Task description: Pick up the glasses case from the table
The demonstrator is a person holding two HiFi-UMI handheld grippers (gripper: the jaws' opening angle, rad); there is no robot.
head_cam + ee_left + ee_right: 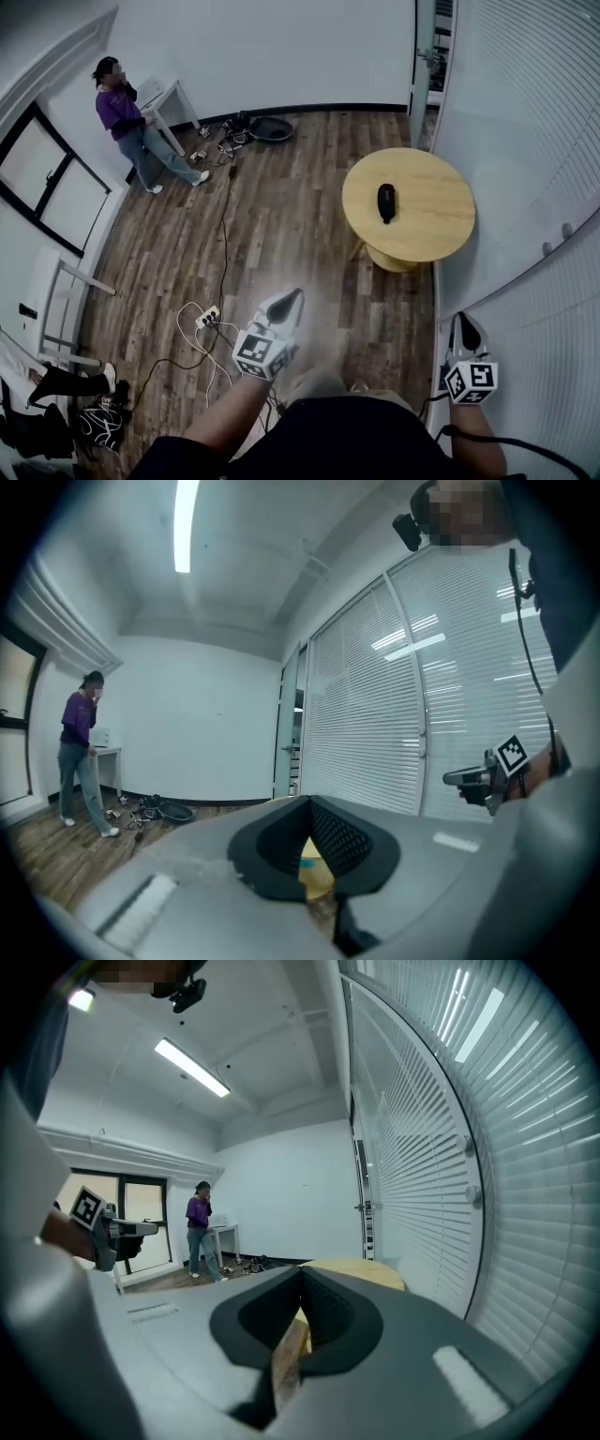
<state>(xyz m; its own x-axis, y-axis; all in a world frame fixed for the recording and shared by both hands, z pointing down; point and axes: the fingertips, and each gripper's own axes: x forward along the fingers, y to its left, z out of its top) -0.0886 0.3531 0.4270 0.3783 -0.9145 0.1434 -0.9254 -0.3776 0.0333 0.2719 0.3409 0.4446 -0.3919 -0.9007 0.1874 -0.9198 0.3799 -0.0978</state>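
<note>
Well short of the round pale wooden table (pixel 436 220), the left gripper (pixel 289 300) holds its jaws together, empty; the black oblong glasses case (pixel 385 202) lies near the table's middle (untouched) — the right gripper (pixel 466 326), below the table's right edge, is likewise closed on nothing.

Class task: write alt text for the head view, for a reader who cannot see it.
A dark glasses case lies on a round wooden table, well ahead of the left gripper and right gripper, both empty. A person stands by the far wall.
</note>
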